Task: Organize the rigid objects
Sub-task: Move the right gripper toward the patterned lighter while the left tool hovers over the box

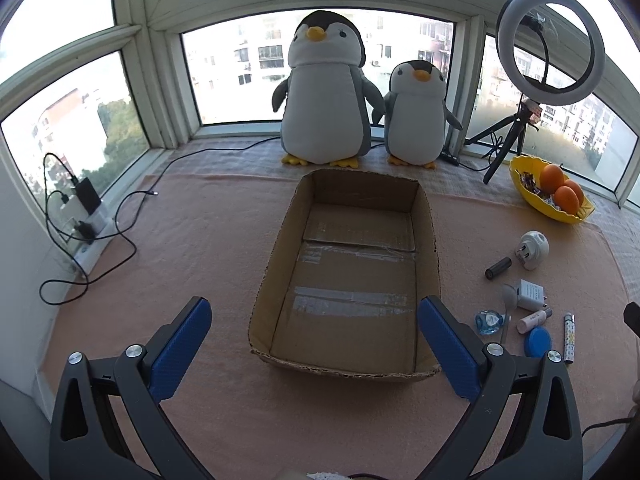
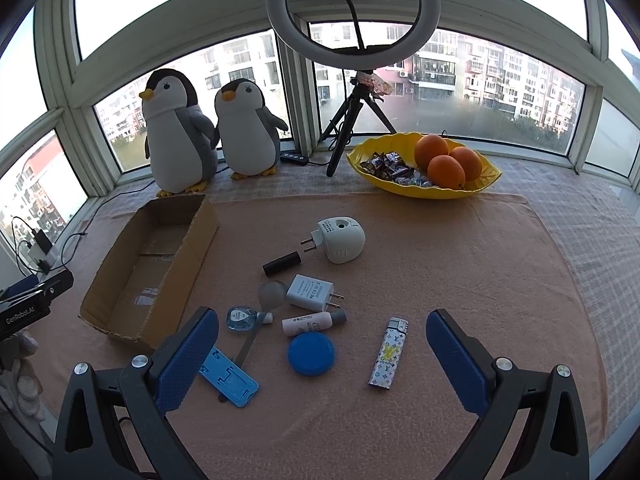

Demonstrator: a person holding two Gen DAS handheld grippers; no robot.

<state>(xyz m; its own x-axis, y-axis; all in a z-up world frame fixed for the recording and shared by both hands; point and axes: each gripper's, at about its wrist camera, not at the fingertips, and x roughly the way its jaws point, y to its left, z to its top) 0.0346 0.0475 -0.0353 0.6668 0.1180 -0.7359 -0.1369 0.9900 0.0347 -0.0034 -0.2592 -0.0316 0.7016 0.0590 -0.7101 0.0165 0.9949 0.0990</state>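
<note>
Your left claw [image 1: 314, 338] is spread wide and holds nothing; its blue pads frame the near end of the cardboard box [image 1: 276, 248], which lies open-topped on the peach towel [image 1: 192, 240] covering the surface. The box interior shows only strips of tape. In the left wrist view, the loose items lie at 3 o'clock from the box, apart from its wall.

Your right claw [image 2: 322, 346] is likewise spread wide and grips nothing. Between its pads, in the right wrist view, lie the blue round lid [image 2: 311, 354] and the patterned lighter [image 2: 389, 353]. The blue phone stand [image 2: 230, 380] lies partly behind the left pad. At 12 o'clock from the lid lie the small white tube [image 2: 310, 323], the white charger [image 2: 310, 291] and the black cylinder [image 2: 282, 263]. The white plug-in device [image 2: 340, 240] lies farthest out, its prongs pointing toward 9 o'clock. The clear blue container [image 2: 239, 317] and a round-headed grey tool [image 2: 272, 294] lie at 10 o'clock from the lid, near the box's right wall.

At the far edge, the yellow bowl [image 2: 360, 156] holds three oranges [image 2: 446, 170] and wrapped sweets. Two plush penguins [image 2: 176, 132] stand at the window beyond the box, with a ring light [image 2: 276, 12] on a tripod between the penguins and the bowl.
</note>
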